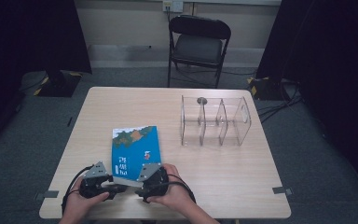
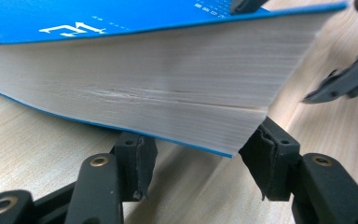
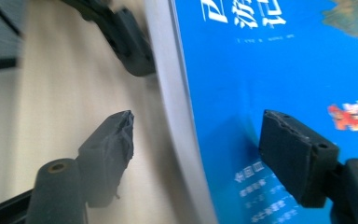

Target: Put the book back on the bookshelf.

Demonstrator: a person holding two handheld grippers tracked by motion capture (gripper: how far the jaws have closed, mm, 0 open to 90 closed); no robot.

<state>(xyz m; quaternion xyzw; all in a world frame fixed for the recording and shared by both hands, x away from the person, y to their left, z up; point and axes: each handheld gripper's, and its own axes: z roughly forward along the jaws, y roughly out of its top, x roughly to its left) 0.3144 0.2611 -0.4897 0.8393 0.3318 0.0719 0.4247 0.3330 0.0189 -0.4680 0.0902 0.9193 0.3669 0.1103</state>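
two tools at the near edge of a blue book

a thick blue paperback book (image 1: 136,150) with a green-and-brown picture across its top lies on the pale wooden counter (image 1: 223,177), near the person's side and a little left of the middle. both hands hold tools at the book's near edge.

the left tool (image 1: 114,187) sits at the near left corner of the book. in the left gripper view its two black jaws stand apart, the white page block (image 2: 135,88) raised just above and beyond them, the near corner of the book hanging between the pads (image 2: 137,156). neither pad is seen pressing on the book; the tool is open.

the right tool (image 1: 145,189) meets the near edge of the book just right of the left one. in the right gripper view its jaws are spread wide on either side of the book's edge: one pad (image 3: 109,149) over the bare counter, the other over the blue cover (image 3: 261,70). whether that pad touches the cover cannot be told. this tool is open as well.

a clear plastic divider rack (image 1: 214,121) with several upright compartments stands well apart from the book, on the right half of the counter. a black folding chair (image 1: 198,44) stands on the floor beyond the far edge.
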